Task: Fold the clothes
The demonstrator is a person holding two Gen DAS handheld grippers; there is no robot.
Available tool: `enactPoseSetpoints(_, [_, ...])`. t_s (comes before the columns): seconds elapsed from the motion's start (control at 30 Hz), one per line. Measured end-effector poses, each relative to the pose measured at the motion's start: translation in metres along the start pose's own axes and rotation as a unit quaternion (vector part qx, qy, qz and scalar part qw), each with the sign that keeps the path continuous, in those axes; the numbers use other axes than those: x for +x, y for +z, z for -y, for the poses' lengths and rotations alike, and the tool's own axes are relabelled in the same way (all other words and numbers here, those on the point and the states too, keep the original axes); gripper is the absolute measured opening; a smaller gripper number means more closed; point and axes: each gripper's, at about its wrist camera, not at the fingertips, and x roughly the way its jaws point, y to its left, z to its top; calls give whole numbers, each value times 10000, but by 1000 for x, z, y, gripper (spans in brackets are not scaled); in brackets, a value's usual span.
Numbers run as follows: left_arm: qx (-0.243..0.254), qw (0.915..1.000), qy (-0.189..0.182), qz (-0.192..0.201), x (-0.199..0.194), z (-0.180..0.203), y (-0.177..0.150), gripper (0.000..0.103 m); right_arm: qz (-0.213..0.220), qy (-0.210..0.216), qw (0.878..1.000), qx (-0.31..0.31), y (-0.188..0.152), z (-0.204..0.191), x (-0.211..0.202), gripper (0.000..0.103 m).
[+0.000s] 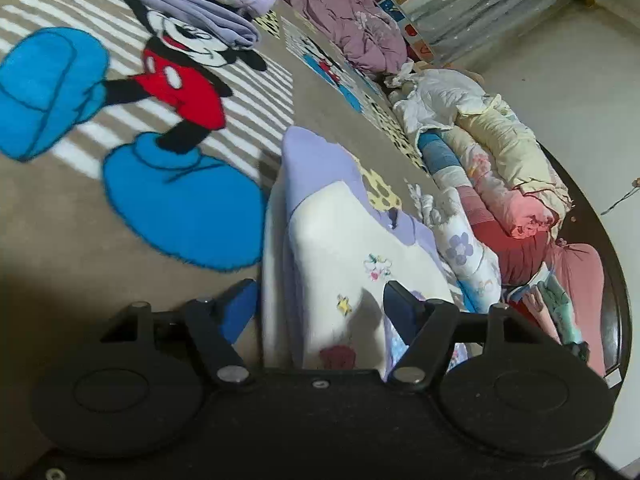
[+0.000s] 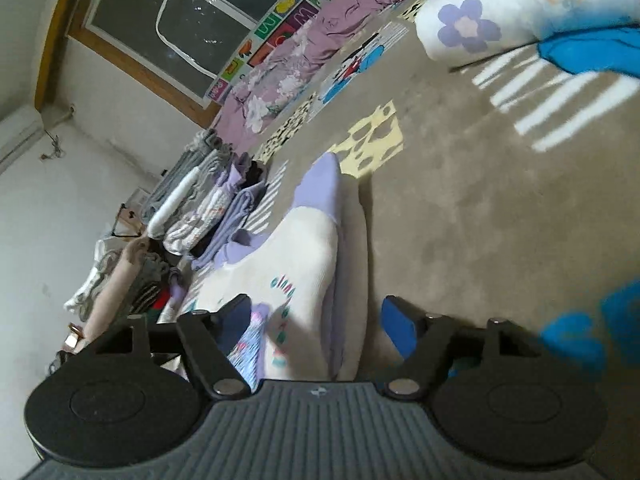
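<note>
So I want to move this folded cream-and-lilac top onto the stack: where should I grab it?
Likely the near folded edge of the cream-and-lilac top, coming in low from the front: the layers are stacked thick there, and the lilac cuff end lies flat on the rug.

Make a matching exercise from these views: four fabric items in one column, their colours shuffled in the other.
Items:
1. Sleeve cuff of the folded top
2. Crumpled bedding by the wall
3. Cartoon mouse's shorts on the rug
4. Rolled quilt in the pile on the right

Colours:
A. red
B. pale yellow
C. lilac
D. mauve pink

Pairs: 1-C, 2-D, 3-A, 4-B
</note>
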Motion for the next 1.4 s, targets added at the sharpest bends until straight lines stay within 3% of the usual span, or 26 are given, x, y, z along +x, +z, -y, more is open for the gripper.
enactPoseSetpoints(0.27, [14,9998,-219,-39,25,2,13,68,-129,136,9997,-165,17,-1,37,60])
enactPoseSetpoints(0.47, [-114,9995,-302,-20,28,-6,14,46,-239,335,9990,-183,20,0,42,59])
enactPoseSetpoints(0.53, [-239,9990,-388,-7,28,-9,13,36,-214,363,9989,-199,18,0,41,55])
enactPoseSetpoints(0.6, [-345,9982,-484,2,28,-11,12,31,-208,317,9991,-200,16,0,44,38])
enactPoseSetpoints(0.73, [-383,9973,-622,29,25,-9,9,20,-105,343,9992,-168,12,-1,41,30])
enactPoseSetpoints(0.87, [-472,9952,-839,158,17,0,4,17,-24,592,9982,84,11,3,35,24])
enactPoseSetpoints(1.13, [-471,9903,-1289,201,20,33,5,16,322,1256,9880,838,9,19,6,23])
enactPoseSetpoints(1.27, [-389,9883,-1470,69,50,60,14,16,663,1516,9803,1082,20,33,-18,22])
enactPoseSetpoints(1.4, [25,9862,-1645,-181,94,99,34,16,1143,1580,9735,1195,41,51,-41,22])
